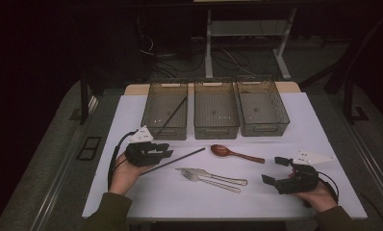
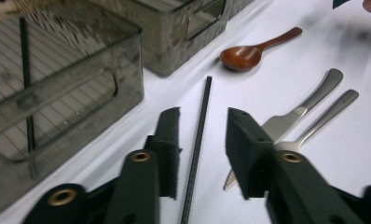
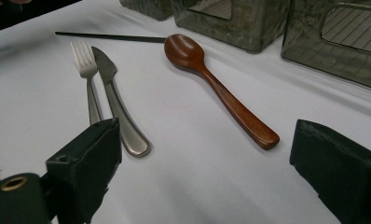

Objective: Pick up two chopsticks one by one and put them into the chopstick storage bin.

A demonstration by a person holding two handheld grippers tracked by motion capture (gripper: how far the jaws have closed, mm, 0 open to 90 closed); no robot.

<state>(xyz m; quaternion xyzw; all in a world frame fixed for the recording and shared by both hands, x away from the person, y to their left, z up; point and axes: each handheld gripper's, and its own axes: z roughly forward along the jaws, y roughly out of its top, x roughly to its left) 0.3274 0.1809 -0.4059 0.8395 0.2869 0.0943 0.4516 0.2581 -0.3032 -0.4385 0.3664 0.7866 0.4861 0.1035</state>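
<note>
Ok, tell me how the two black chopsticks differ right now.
One chopstick lies flat on the white table, between the left gripper's open pads; the other chopstick leans tilted inside the left bin. One is about to be grasped, the other is already sorted. Both are thin, black and straight.

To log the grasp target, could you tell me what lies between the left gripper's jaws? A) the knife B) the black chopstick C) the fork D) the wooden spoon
B: in the left gripper view the black chopstick runs between the left gripper's jaws, untouched by either.

Glossy wooden spoon (image 3: pixel 211 79); brushed metal fork (image 3: pixel 89 88), knife (image 3: pixel 118 107); matt black chopstick (image 2: pixel 197 140); smoky translucent plastic bins (image 1: pixel 164 108).
</note>
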